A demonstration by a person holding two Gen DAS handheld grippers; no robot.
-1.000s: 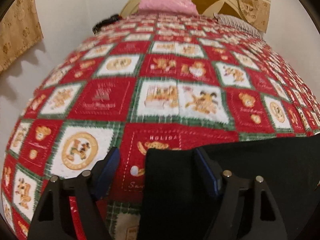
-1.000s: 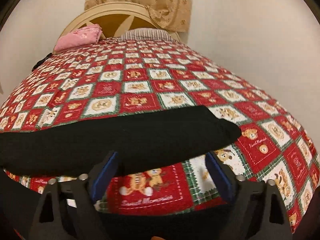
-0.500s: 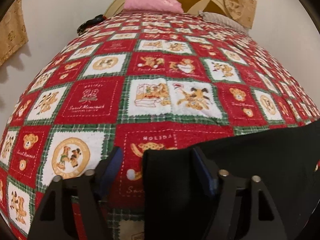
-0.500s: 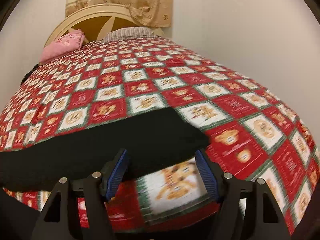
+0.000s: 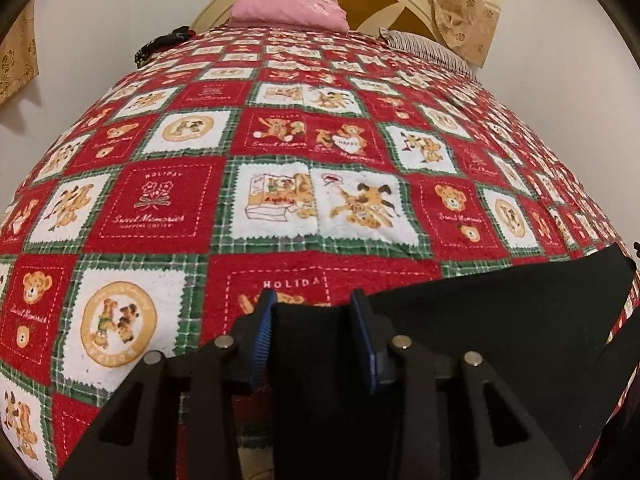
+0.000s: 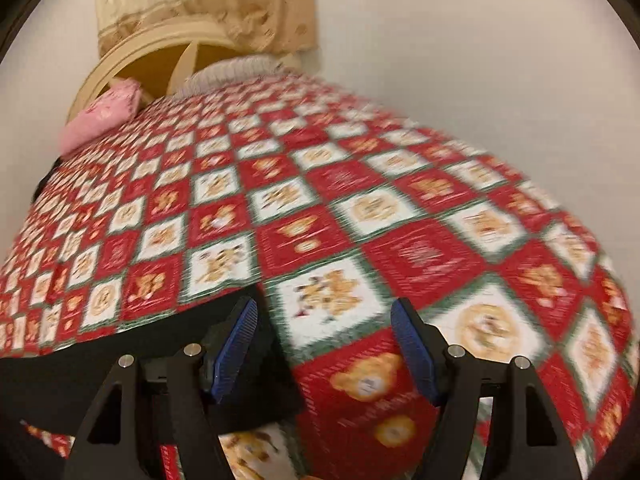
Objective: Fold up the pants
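Across the teddy-bear quilt lay the black pants – the left gripper had just been closing on one end, cloth filling its jaws, presumably to lift it – while the right gripper stood wide and empty, cloth just left of it.
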